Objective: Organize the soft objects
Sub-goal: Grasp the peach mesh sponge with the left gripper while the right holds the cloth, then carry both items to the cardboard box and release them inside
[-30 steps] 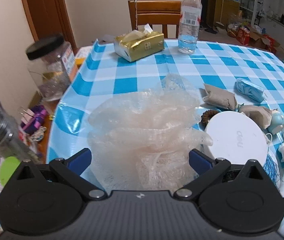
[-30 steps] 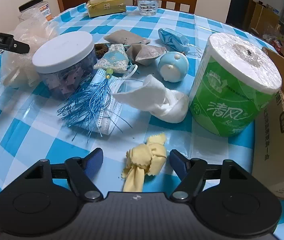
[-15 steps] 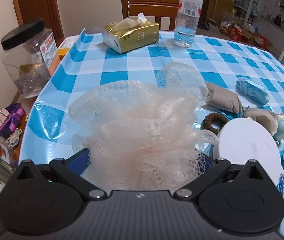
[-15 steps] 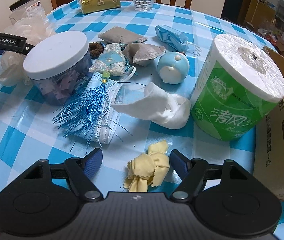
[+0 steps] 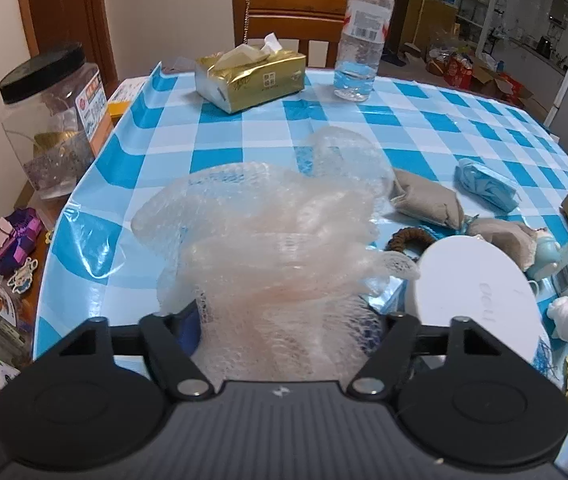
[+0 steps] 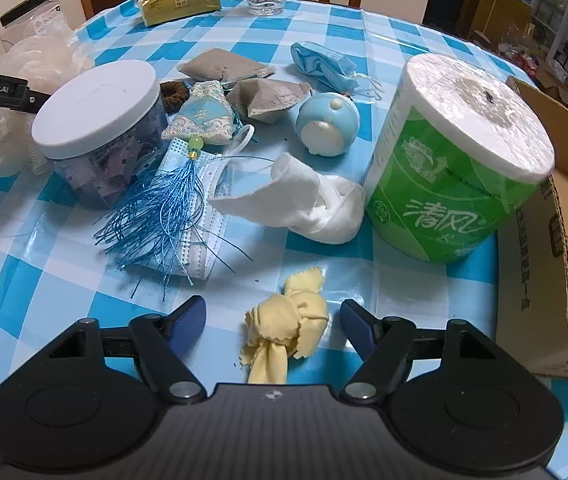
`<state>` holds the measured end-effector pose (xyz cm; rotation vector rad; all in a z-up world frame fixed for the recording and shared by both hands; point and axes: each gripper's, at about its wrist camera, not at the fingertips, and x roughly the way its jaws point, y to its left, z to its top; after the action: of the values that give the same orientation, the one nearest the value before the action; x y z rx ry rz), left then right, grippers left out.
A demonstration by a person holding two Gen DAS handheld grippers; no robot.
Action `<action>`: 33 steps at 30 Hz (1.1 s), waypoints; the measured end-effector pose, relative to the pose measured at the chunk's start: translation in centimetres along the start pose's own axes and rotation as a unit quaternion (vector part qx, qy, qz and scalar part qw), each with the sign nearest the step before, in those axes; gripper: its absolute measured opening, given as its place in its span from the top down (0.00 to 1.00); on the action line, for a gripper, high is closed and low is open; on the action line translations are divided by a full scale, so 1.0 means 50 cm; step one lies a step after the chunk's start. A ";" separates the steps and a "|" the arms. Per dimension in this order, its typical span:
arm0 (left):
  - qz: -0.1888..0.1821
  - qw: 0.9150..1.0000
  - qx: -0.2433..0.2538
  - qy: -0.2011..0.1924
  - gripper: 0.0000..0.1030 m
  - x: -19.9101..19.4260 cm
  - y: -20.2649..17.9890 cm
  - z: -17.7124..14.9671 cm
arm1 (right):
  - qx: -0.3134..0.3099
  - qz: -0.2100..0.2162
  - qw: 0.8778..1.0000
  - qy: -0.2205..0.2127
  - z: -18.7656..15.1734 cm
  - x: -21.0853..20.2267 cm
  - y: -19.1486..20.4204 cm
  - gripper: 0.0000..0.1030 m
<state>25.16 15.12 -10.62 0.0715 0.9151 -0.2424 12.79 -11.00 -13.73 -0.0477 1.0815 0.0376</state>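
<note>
The left gripper (image 5: 286,320) points steeply down, its jaws closing on a mesh puff (image 5: 268,240) that bulges up between them toward 12 o'clock; both blue pads are largely buried in the mesh, pressing its sides. The right gripper (image 6: 272,318) also tilts steeply down, jaws closing slightly yet standing apart, pads at 9 and 3 o'clock of a yellow cloth (image 6: 284,320) and clear of it.

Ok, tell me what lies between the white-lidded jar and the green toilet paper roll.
In the right wrist view: a tasselled sachet on a face mask, a blue round toy and a crumpled white tissue.
</note>
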 end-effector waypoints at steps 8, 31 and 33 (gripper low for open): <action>-0.009 1.000 0.011 -0.009 0.47 -0.025 -0.006 0.006 | 0.007 -0.008 1.000 0.005 0.000 -0.013 -0.003 0.60; -0.007 0.998 0.045 -0.037 0.57 -0.186 -0.041 0.027 | -0.056 0.052 0.997 -0.022 0.019 -0.128 -0.059 0.62; -0.006 0.998 0.046 -0.039 0.57 -0.210 -0.061 0.028 | -0.067 0.062 0.995 -0.030 0.017 -0.145 -0.076 0.62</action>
<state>19.39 13.79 -1.34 0.1404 0.8272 -0.2967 10.33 -14.80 -6.85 -0.0995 1.0188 0.2232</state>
